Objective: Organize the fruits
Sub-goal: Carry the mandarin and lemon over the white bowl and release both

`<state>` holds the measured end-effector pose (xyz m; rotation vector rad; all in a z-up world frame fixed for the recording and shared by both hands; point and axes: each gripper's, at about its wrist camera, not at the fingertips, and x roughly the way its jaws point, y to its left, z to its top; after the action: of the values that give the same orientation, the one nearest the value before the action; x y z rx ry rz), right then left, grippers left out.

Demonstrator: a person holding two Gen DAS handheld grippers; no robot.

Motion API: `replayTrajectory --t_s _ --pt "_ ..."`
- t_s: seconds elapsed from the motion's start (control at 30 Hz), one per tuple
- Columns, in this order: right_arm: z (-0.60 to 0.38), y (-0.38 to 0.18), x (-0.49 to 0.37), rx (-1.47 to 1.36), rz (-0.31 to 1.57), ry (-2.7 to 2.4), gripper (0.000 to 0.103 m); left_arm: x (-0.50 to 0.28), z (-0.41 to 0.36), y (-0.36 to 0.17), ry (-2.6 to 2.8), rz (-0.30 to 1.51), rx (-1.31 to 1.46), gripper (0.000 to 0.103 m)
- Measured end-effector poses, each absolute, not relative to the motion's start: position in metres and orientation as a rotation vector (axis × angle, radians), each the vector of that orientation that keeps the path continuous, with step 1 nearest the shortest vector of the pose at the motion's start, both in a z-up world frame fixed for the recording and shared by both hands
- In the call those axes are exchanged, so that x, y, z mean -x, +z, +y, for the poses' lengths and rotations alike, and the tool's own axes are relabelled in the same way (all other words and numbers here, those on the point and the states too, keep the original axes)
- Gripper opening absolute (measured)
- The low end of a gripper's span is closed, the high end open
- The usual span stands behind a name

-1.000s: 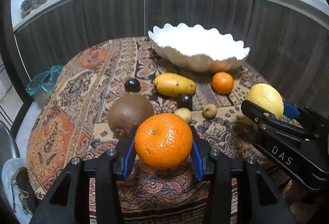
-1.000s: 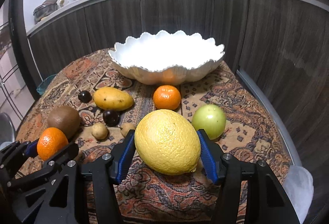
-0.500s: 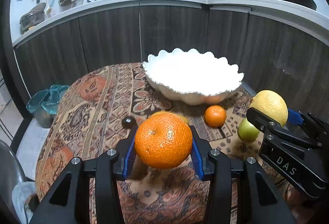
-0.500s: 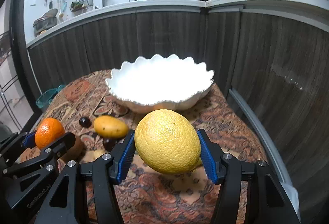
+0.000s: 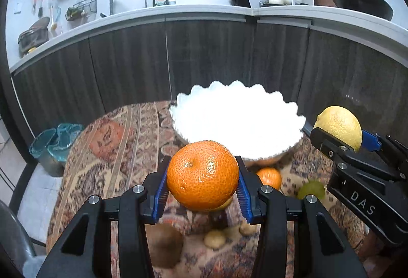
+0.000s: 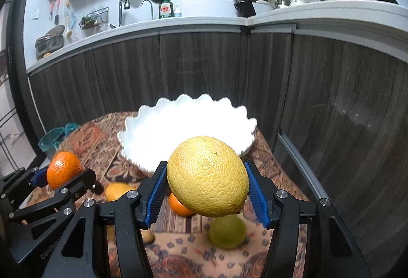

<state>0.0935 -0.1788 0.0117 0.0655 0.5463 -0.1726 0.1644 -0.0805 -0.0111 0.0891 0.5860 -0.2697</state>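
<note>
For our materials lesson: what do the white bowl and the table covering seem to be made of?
White bowl: probably glazed ceramic or porcelain, judging by its smooth, bright white surface and stiff scalloped rim; plastic can't be ruled out.
Table covering: woven fabric, matte, with a printed or woven ornamental pattern, draping over the table edge.

The counter (image 6: 275,150), covered by a patterned cloth (image 5: 114,140), carries a white scalloped bowl (image 6: 142,135) at its far side, with an orange (image 5: 270,177), a green fruit (image 6: 227,232), a kiwi (image 5: 165,243) and small brownish fruits (image 5: 215,239) nearer.

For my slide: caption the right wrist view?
Right gripper holds lemon above table, facing white bowl.
</note>
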Motion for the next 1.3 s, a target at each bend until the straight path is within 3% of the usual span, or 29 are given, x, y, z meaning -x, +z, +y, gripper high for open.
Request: replayTrajectory --t_s 0.6,1.3 --pt "-0.189 0.027 -0.166 -0.054 0.529 -0.182 0.060 -0.245 -0.092 0.000 -0.297 0.598 -0.087 0.046" --pt "-0.210 -0.010 -0.222 -0.045 0.646 -0.208 0.060 -0.318 -0.114 -0.040 -0.320 0.721 -0.095 0.046"
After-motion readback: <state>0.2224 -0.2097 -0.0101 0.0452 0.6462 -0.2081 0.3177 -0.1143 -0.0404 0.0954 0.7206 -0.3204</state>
